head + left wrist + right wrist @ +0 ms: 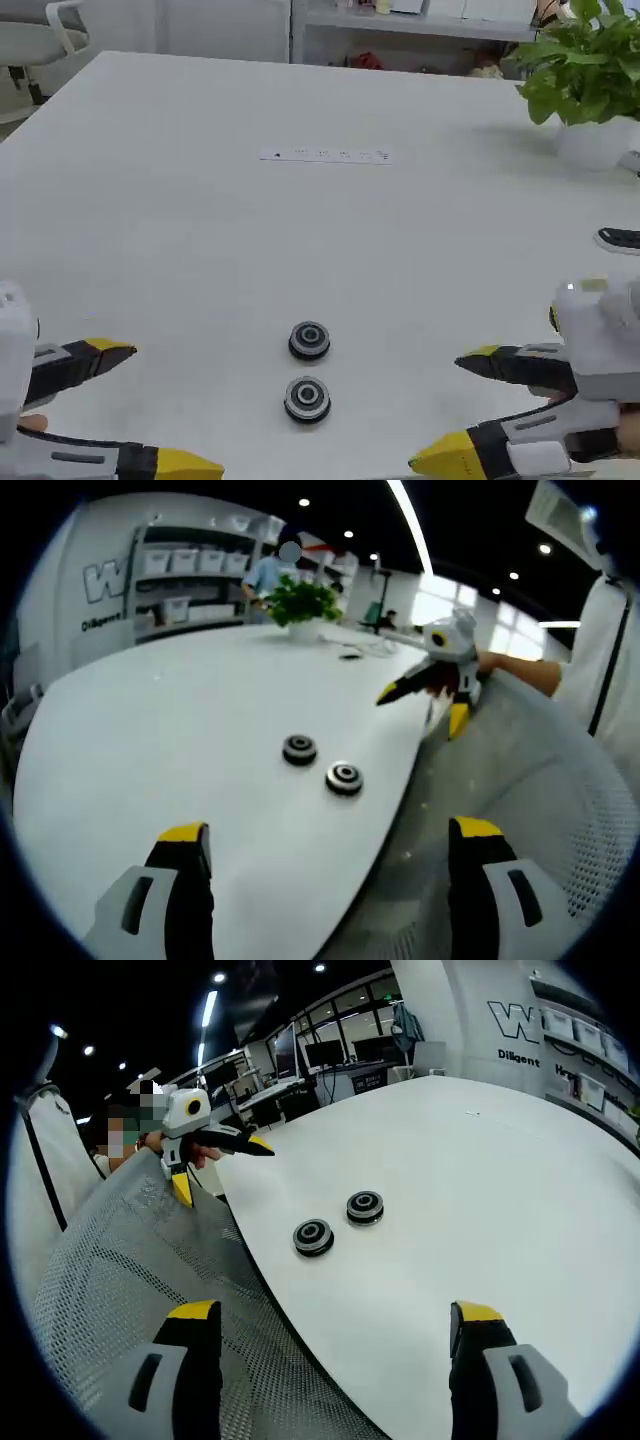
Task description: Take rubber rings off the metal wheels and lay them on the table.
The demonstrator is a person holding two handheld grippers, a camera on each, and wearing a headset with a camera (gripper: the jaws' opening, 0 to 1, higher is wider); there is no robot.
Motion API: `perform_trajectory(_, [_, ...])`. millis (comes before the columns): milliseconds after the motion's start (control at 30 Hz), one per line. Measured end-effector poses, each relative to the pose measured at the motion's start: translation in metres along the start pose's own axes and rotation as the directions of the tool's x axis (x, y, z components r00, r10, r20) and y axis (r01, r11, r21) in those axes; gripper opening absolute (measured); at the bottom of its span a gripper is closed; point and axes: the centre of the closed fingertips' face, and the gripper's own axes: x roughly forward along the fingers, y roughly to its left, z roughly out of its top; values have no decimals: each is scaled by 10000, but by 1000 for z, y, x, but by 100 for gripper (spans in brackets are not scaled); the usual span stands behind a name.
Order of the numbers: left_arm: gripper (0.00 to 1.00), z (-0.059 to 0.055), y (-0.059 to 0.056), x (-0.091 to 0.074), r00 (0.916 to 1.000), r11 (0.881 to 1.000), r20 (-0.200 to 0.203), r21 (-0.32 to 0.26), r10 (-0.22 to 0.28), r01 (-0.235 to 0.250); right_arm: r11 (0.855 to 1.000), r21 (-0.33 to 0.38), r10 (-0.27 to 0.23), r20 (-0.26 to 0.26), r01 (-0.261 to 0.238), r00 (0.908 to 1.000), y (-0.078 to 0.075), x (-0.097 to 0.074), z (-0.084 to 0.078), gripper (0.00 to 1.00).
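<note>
Two small metal wheels lie flat on the white table [200, 200], close to its near edge and just apart from each other, one wheel [309, 340] slightly farther from the person than the other wheel [307, 398]. Each has a dark outer band around a bright hub; at this size it looks like the rubber ring in place on the wheel, though I cannot be sure. Neither wheel is touched by anything.

The left gripper [150, 405] hangs at the near edge to the left of the wheels, its yellow-tipped jaws spread wide and holding nothing. The right gripper [448, 410] is on the other side, jaws likewise wide apart and holding nothing. The wheels sit between the two, well apart from each.

Farther across the table a flat white strip [325, 155] lies on the surface, a leafy plant [585, 60] in a white pot stands at the far right, and a small dark object [620, 238] lies near the right edge. In the right gripper view a grey mesh chair back [150, 1280] sits beside the table's edge.
</note>
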Motion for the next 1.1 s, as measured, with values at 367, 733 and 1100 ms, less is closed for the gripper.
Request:
perform_trajectory(367, [100,-2,-5,-2,10000,10000,-89,77,-45,45,9994,342,42,20,-43,10000,3,1,-10,91])
perform_trajectory(733, [100,-7,-8,-8,9998,9999,-215,130,-30,33,9987,513,-46,74,42,10000,6,2,-12,89])
perform_trajectory(1100, [100,-10,-10,-12,9994,9997,-342,250,-72,80,9987,473,-168,-8,168,9999,9,2,-14,89])
